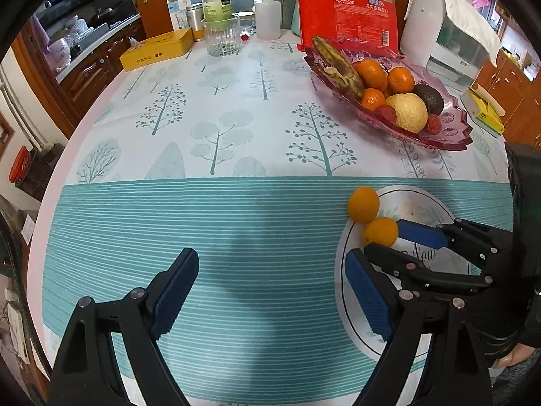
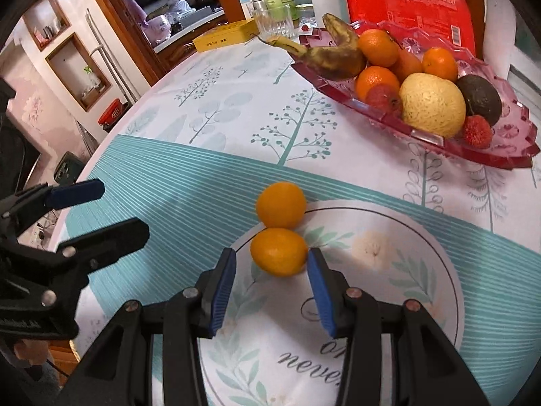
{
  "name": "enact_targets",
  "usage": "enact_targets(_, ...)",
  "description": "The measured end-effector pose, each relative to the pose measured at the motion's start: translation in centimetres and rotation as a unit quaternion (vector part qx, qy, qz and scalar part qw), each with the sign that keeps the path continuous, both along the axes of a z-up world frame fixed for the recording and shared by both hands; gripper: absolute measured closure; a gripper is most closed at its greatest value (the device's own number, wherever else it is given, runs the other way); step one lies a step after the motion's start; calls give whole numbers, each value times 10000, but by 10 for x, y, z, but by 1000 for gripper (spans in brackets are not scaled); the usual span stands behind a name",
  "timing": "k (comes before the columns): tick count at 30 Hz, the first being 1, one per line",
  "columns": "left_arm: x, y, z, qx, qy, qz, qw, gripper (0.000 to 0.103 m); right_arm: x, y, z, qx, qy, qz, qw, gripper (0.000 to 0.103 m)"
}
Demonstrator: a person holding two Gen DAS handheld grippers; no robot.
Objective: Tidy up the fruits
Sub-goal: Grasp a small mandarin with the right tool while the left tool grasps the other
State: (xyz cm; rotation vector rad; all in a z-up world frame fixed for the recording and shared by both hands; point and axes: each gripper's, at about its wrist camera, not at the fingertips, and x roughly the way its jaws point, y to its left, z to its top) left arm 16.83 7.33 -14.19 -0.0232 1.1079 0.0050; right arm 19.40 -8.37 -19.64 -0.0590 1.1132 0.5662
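Observation:
Two small oranges lie touching on the tablecloth. The near orange [image 2: 279,252] [image 1: 381,231] sits on the edge of a round floral mat [image 2: 389,264] [image 1: 419,209]; the far orange [image 2: 281,205] [image 1: 363,204] lies just off it. My right gripper [image 2: 270,264] [image 1: 375,240] is open with its blue pads on either side of the near orange, not squeezing it. My left gripper [image 1: 272,270] [image 2: 111,209] is open and empty over the striped cloth to the left. A red glass fruit tray [image 1: 453,142] [image 2: 507,155] holds a banana, oranges, a pear, an avocado and strawberries.
At the table's far side stand a yellow tin [image 1: 157,49], a ribbed glass [image 1: 221,35], a clear bottle [image 1: 216,0], a white squeeze bottle [image 1: 267,17], a red cup package [image 1: 348,17] and a white appliance [image 1: 446,34]. A yellow box [image 1: 483,111] lies right of the tray.

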Motion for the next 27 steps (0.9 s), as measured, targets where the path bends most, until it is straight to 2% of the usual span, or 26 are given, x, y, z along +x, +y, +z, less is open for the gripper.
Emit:
enact_targets(3,5,-1,-2,-46,29,-29,10000,16,4,0,-6,-43,96,14,9999,66)
enact_targets(12,26,-18,-12,-126,157,-270,9994,16,1,-4,-7,-65,-19,12,10000,67)
enact_targets(25,59,-58,-30,-266,253,-703,9969,16,1,-62,0,111,52,-754,9971,67)
enact_targets(27,64,-63,-32,-314,269,-765,9962,21,2,-64,0,134,49,-816,9966,67)
